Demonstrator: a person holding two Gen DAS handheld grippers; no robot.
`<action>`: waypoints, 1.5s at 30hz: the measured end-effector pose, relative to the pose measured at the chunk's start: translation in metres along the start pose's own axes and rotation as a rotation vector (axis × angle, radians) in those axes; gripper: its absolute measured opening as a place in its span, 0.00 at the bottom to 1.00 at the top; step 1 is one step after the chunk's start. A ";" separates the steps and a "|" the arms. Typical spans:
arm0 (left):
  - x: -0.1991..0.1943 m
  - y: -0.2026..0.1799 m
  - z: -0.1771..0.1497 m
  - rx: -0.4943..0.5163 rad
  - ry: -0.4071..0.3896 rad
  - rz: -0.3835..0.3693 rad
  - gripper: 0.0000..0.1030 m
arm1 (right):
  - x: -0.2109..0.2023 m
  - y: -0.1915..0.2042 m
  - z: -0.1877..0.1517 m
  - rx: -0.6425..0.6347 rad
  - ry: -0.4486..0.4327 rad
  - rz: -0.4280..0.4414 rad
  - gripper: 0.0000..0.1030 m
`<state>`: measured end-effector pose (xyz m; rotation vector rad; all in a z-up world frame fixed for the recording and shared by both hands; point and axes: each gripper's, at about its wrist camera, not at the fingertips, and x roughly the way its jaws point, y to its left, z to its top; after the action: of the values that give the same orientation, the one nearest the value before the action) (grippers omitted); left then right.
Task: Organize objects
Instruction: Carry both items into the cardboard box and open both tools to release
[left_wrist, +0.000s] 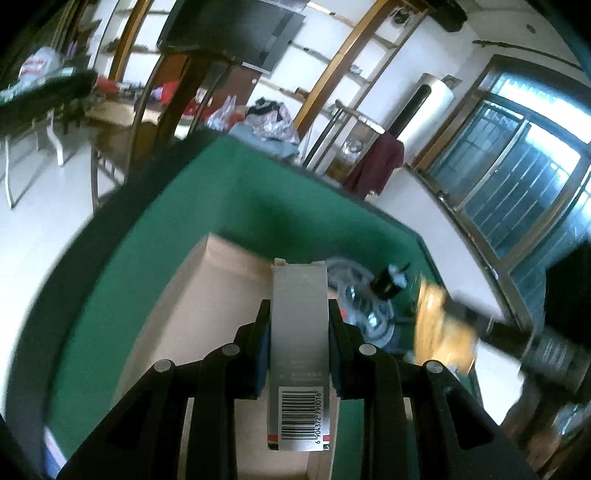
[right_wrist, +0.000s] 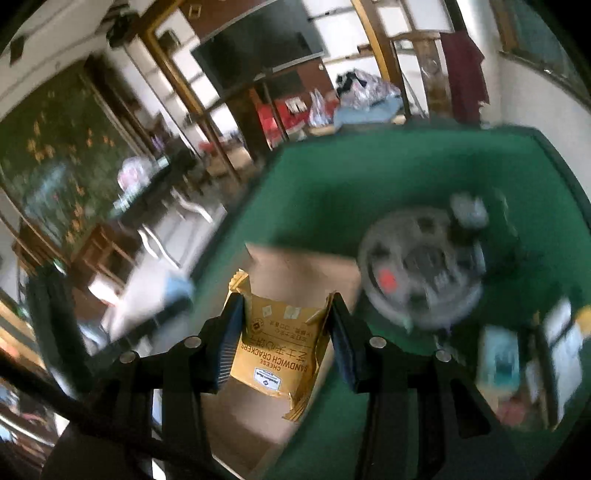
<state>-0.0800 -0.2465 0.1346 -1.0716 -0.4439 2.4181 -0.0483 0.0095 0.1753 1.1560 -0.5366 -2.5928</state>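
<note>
Holding a tall grey carton box with a barcode (left_wrist: 298, 354), the left gripper (left_wrist: 298, 314) presses its pads on both long sides of the box, above a flat brown cardboard sheet (left_wrist: 221, 295) on the green felt counter (left_wrist: 280, 206). The right gripper (right_wrist: 286, 317) clamps a yellow packet of cheese sandwich crackers (right_wrist: 280, 350) over the same cardboard. A round grey plastic reel (right_wrist: 421, 269) lies beside the cardboard, blurred.
</note>
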 end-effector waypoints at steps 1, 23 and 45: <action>-0.002 -0.002 0.008 0.007 -0.006 0.003 0.22 | 0.003 0.006 0.018 0.004 0.000 0.013 0.43; 0.149 0.048 -0.011 -0.185 0.166 -0.007 0.38 | 0.165 -0.043 -0.020 0.142 0.196 -0.143 0.42; 0.050 0.083 -0.101 -0.362 0.026 0.075 0.52 | 0.016 -0.068 -0.084 0.088 -0.019 -0.155 0.50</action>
<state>-0.0558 -0.2797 0.0012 -1.2851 -0.8722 2.4421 -0.0006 0.0457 0.0837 1.2485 -0.5932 -2.7380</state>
